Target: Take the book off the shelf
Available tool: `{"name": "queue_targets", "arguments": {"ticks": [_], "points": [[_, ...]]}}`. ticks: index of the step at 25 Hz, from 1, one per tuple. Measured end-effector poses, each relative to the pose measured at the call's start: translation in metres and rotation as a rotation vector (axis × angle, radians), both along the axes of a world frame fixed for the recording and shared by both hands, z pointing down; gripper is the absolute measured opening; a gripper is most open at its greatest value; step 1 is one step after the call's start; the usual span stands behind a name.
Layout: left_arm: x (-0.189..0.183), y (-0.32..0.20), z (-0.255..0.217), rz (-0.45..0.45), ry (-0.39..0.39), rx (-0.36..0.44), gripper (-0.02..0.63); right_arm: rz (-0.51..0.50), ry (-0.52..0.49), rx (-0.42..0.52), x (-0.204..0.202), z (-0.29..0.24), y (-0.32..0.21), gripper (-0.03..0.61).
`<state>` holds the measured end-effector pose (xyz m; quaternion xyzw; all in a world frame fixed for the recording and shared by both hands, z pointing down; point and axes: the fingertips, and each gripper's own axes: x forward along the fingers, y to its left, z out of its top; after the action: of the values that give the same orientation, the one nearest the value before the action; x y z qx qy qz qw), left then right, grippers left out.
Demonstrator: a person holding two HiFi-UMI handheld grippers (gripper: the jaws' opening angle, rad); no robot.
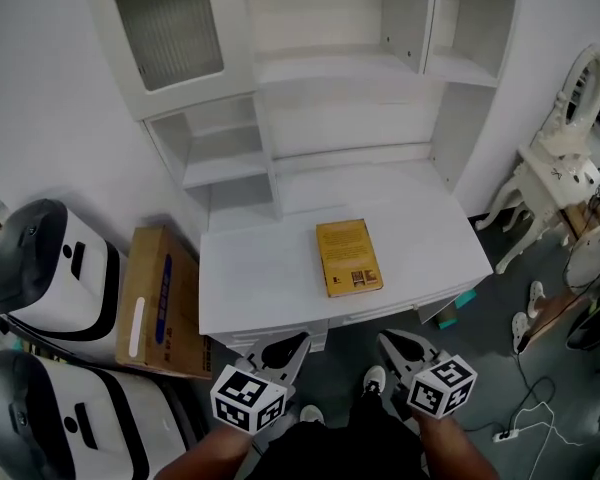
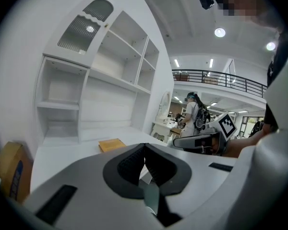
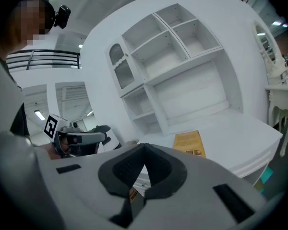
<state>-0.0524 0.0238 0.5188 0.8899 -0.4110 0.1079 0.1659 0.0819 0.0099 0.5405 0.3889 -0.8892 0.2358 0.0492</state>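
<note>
A yellow book (image 1: 348,257) lies flat on the white desk top (image 1: 250,278), below the empty white shelves (image 1: 330,68). Both grippers hover in front of the desk's front edge, short of the book. My left gripper (image 1: 300,341) is shut with nothing in it, and my right gripper (image 1: 384,339) is likewise shut and empty. In the left gripper view the book (image 2: 111,144) shows beyond the closed jaws of the left gripper (image 2: 144,145), with the right gripper (image 2: 176,141) off to the right. In the right gripper view the book (image 3: 188,143) lies ahead of the right gripper (image 3: 144,148).
A cardboard box (image 1: 160,303) leans at the desk's left side, beside two white-and-black machines (image 1: 40,268). A white vanity table with a mirror (image 1: 565,158) stands to the right, with slippers (image 1: 528,313) and cables on the floor. A person with a backpack (image 2: 194,116) stands far off.
</note>
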Motion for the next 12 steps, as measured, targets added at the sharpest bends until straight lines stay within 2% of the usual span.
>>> {"name": "queue_targets", "arguments": {"ticks": [6,12], "points": [[0.002,0.011,-0.002,-0.023,0.000,0.010,0.011,-0.011,0.026,0.010,0.002,0.001,0.008,0.028],[0.011,0.010,-0.006,-0.063,0.019,0.005,0.011,-0.071,0.062,0.018,0.001,-0.004,0.005,0.028]]}}
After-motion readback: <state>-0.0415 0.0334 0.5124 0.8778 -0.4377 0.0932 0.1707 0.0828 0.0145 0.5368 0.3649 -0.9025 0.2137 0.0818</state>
